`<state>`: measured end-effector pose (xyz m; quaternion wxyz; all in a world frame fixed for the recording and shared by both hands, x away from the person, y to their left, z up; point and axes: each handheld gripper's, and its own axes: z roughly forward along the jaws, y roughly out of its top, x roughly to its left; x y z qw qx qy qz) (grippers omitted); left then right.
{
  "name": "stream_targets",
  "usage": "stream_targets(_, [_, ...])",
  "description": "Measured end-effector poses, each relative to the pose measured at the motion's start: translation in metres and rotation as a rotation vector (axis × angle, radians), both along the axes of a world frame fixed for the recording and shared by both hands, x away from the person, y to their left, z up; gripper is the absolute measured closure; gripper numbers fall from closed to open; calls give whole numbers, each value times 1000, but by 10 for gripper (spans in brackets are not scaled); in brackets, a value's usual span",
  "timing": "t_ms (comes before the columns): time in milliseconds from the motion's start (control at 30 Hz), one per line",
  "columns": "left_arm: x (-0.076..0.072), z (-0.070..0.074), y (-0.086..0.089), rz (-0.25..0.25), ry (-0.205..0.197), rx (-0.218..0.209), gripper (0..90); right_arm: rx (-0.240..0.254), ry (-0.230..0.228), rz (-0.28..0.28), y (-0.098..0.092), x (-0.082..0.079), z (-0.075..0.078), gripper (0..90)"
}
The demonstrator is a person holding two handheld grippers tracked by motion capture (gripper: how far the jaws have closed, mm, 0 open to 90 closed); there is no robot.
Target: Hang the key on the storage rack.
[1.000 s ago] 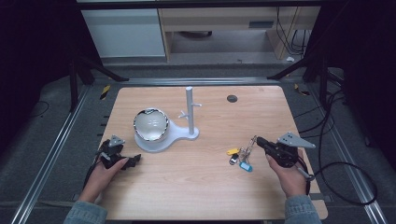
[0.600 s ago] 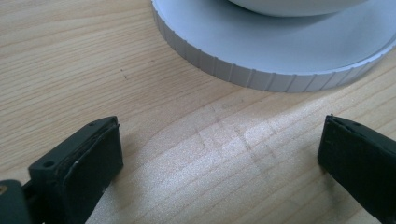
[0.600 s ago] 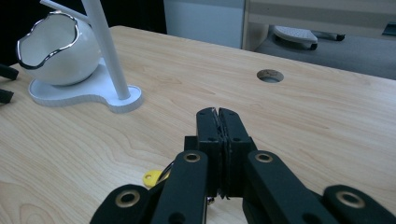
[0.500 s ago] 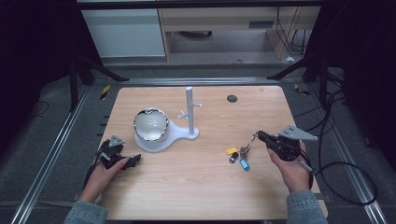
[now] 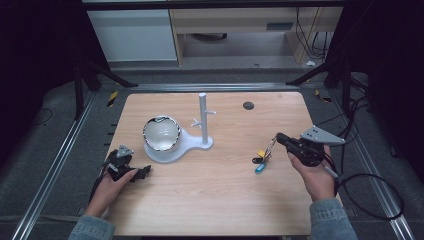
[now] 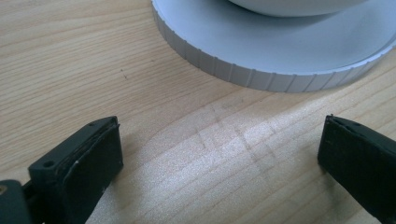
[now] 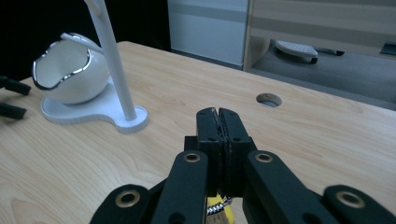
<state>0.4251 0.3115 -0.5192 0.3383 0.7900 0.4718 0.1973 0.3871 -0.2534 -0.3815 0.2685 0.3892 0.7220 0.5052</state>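
From above, the right gripper (image 5: 278, 137) is clamped on a bunch of keys with yellow, black and blue tags (image 5: 262, 159), dangling over the wooden table (image 5: 220, 200) right of the white stand with its egg-shaped bowl (image 5: 161, 134). The left gripper (image 5: 145, 171) rests near the stand.

In the left gripper view, its jaws stand wide apart just short of the stand's ribbed base (image 6: 261, 79).

In the right gripper view, the jaws press together above a braided cord (image 7: 219, 205).

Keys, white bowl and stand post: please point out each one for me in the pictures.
Keys (image 5: 262, 159), high view, on the hanging bunch.
White bowl (image 7: 65, 77), right gripper view, on its outer wall.
Stand post (image 5: 203, 120), high view, on the middle of the post.
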Motion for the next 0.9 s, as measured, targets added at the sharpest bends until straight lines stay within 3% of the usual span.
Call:
stream_targets(300, [0, 0, 0, -1, 1, 2, 0, -14, -14, 11, 7, 4, 14, 889])
stream_targets(900, [0, 0, 0, -1, 1, 2, 0, -27, -24, 22, 16, 12, 25, 889])
